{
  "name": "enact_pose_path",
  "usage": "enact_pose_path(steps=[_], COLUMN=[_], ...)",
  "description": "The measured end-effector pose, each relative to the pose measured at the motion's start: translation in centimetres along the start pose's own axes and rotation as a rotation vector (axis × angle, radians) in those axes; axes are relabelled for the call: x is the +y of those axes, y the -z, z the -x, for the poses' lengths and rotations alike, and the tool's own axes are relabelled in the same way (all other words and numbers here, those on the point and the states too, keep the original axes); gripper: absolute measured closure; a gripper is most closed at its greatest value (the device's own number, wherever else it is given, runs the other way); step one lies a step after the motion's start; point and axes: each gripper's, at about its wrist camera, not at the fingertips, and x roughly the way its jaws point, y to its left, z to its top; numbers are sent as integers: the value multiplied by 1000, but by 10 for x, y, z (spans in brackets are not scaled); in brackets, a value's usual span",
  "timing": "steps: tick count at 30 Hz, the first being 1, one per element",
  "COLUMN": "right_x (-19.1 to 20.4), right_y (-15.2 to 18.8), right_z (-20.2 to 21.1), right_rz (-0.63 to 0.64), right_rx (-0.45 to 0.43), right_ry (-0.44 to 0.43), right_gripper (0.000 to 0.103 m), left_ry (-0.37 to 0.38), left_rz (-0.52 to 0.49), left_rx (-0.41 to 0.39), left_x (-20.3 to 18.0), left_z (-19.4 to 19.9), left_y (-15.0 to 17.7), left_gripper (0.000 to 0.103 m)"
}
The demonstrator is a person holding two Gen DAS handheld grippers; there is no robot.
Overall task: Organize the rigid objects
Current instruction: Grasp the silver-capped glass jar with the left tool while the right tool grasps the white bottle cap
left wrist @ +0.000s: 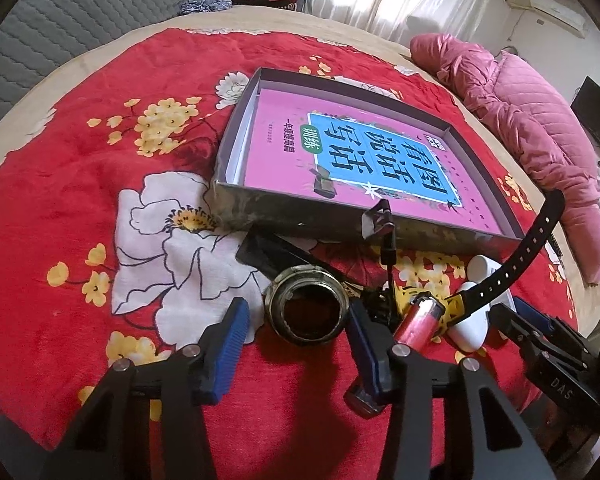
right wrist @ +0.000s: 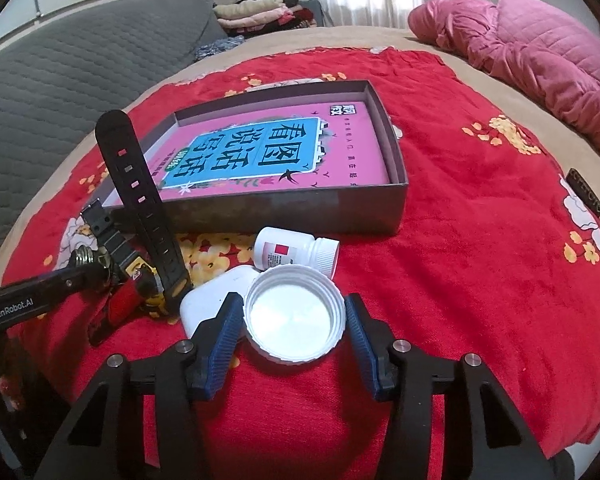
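A shallow grey box (left wrist: 288, 212) (right wrist: 284, 208) with a pink and blue book in it lies on the red flowered blanket. In the left wrist view my left gripper (left wrist: 296, 320) is open around a dark metal ring (left wrist: 306, 308); a red lighter (left wrist: 418, 322), a black watch strap (left wrist: 516, 252) and a white case (left wrist: 470, 330) lie to its right. In the right wrist view my right gripper (right wrist: 294, 318) stands open around a white bottle cap (right wrist: 294, 314), pads close to its rim. A white pill bottle (right wrist: 296, 252) lies behind it.
A pink quilted jacket (left wrist: 532, 128) (right wrist: 540, 44) lies along the bed's right edge. A grey padded headboard (right wrist: 60, 76) and folded clothes (right wrist: 260, 12) are at the back. A binder clip (left wrist: 378, 218) stands at the box's front wall. A black flat object (left wrist: 268, 252) lies beside the ring.
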Motion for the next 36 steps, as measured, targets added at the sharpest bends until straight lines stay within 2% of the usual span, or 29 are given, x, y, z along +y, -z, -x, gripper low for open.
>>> enact_pose_path(steps=[12,29,36], right_x=[1,9,6], right_y=[-2,-4,-5], right_z=[14,26,29], right_rz=[9,55,50], right_rx=[-50,-97,-111], right_ry=[-3,24,34], right_gripper=[50,50,50], left_ry=[30,58,44], left_rz=[11,13,10], left_rx=[-7,-33,-87], left_x=[1,3,5], left_z=[5,18,30], left_y=[0,0,-2], left_gripper=[66,66,66])
